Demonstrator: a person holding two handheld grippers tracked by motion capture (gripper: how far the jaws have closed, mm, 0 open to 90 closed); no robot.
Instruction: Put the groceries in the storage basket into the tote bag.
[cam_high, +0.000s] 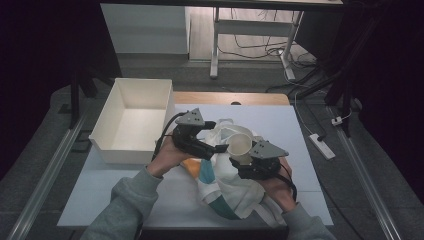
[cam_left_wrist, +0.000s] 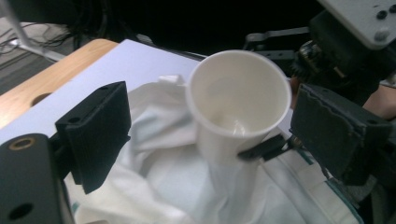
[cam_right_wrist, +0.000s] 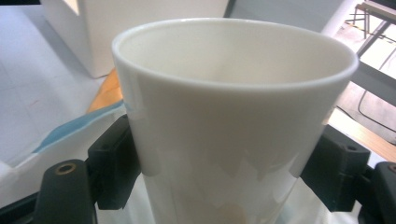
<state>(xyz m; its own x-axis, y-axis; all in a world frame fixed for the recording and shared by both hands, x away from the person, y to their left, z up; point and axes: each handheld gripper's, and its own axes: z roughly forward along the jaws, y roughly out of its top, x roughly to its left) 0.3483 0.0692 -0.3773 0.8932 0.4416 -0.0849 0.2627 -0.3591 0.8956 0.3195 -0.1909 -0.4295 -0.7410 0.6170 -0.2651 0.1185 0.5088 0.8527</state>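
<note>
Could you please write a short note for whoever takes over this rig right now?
Right tongs: shut on the white cup, upright above the cloth bag.
Left tongs: open, holding nothing, beside the cup over the bag's white fabric.
White bin: at the table's left, nothing visible inside.
Done: cup gripped and clear of the bag.
Left: probably set the cup in the bin, though that is a guess, then deal with the bag.

Cup (cam_high: 241, 145) sits on the cloth bag (cam_high: 227, 187) mid-table, between left gripper (cam_high: 216, 148) and right gripper (cam_high: 239, 163). Open box (cam_high: 132, 121) lies left of them, at the table's (cam_high: 300, 150) far-left corner.
</note>
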